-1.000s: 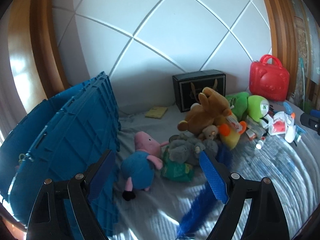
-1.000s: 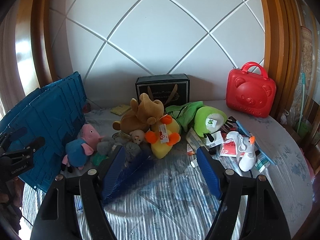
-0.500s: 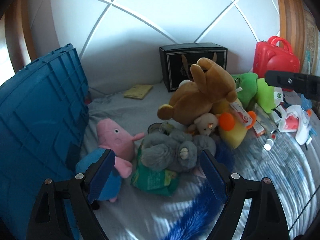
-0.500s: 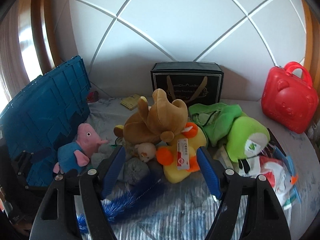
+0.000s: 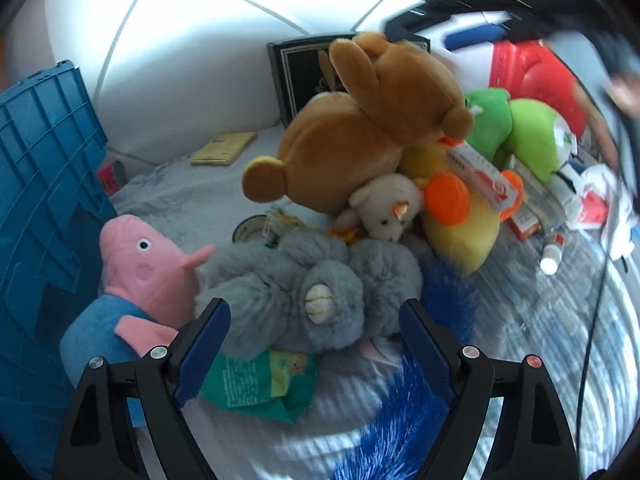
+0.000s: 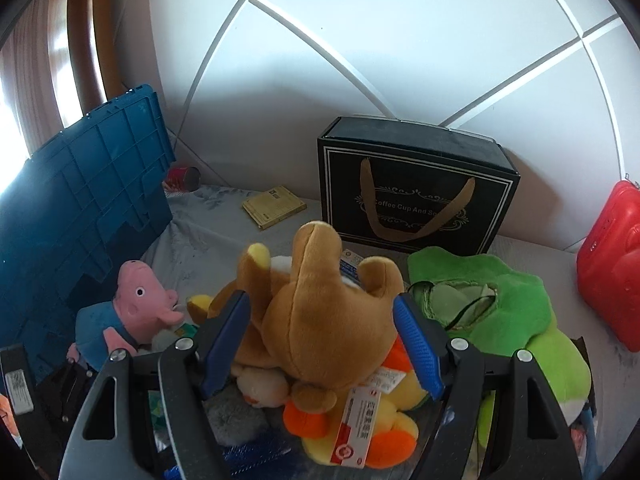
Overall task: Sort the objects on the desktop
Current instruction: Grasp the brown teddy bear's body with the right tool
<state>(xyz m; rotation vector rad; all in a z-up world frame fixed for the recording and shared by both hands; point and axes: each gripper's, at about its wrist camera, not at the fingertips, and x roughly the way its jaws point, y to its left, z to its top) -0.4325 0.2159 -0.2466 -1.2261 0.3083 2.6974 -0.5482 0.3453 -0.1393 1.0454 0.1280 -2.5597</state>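
A grey cloth is covering the table beneath a white panelled wall. The left hand-held gripper is hanging with jaws wide apart around the grey plush, not pressing it. The right hand-held gripper is standing open astride the brown bear. Behind, the black gift box is standing against the wall; the blue crate is leaning at the left.

Right gripper jaws stand apart on either side of the brown plush bear; pad contact unclear. Behind the bear: black gift box. Left of the bear: pink pig plush, then blue crate. Right of it: green plush. Under it: yellow-orange duck plush. Red case far right.
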